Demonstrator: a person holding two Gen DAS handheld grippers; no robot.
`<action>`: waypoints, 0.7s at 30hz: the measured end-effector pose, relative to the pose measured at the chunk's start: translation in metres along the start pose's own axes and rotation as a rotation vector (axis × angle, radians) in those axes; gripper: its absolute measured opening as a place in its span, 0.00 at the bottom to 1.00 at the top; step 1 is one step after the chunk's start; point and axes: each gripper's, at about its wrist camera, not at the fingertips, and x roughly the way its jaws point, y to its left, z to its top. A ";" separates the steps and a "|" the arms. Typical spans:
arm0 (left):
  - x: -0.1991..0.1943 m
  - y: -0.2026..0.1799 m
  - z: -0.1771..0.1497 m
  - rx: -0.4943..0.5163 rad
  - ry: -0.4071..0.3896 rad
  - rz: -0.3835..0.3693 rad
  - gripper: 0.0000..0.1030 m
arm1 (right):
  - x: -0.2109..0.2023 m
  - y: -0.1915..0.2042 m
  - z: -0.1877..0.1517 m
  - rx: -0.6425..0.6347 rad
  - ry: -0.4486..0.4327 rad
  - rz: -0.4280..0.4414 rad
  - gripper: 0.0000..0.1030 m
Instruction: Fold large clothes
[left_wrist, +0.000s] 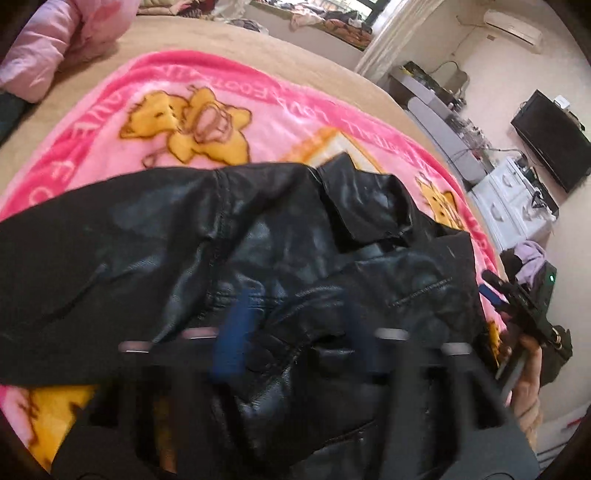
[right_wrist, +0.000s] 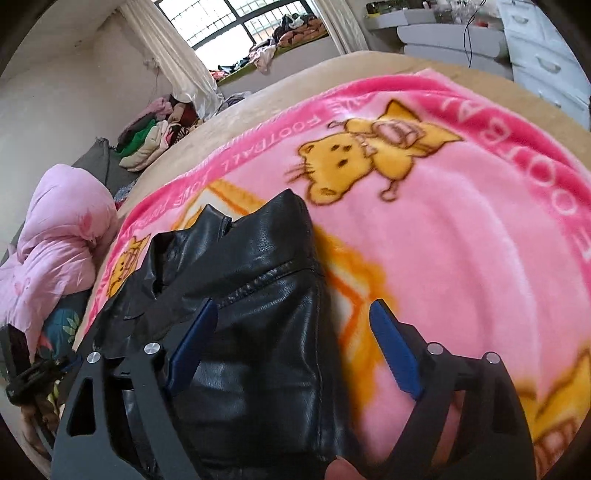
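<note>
Though blanket (right_wrist: 461, 240) under it was soft and plush, black leather jacket (right_wrist: 258, 295) lay rumpled on top, looked heavy, stiffish, slick; seam or hem edge judged best hold, not glossy panel. Right gripper (right_wrist: 295, 343) stood wide, pads straddling jacket's edge, gripping nothing. Left gripper (left_wrist: 295, 332) blurred, part open over jacket; hold unclear.

Each hand-held gripper, the right gripper (right_wrist: 291, 314) and the blurred left gripper (left_wrist: 295, 325), has a flat black frame with cut-out holes, round silver screws and two long blue fingers (right_wrist: 395, 350) with tiny teeth along one edge.
</note>
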 end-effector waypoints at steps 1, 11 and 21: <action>0.004 -0.003 -0.001 0.006 0.011 0.001 0.53 | 0.004 0.001 -0.001 -0.004 0.009 -0.003 0.79; 0.044 -0.023 -0.024 0.187 0.085 0.238 0.35 | 0.018 -0.006 -0.009 -0.051 0.025 -0.100 0.32; -0.010 -0.043 -0.016 0.179 -0.079 0.170 0.53 | -0.041 0.032 -0.003 -0.171 -0.103 -0.118 0.58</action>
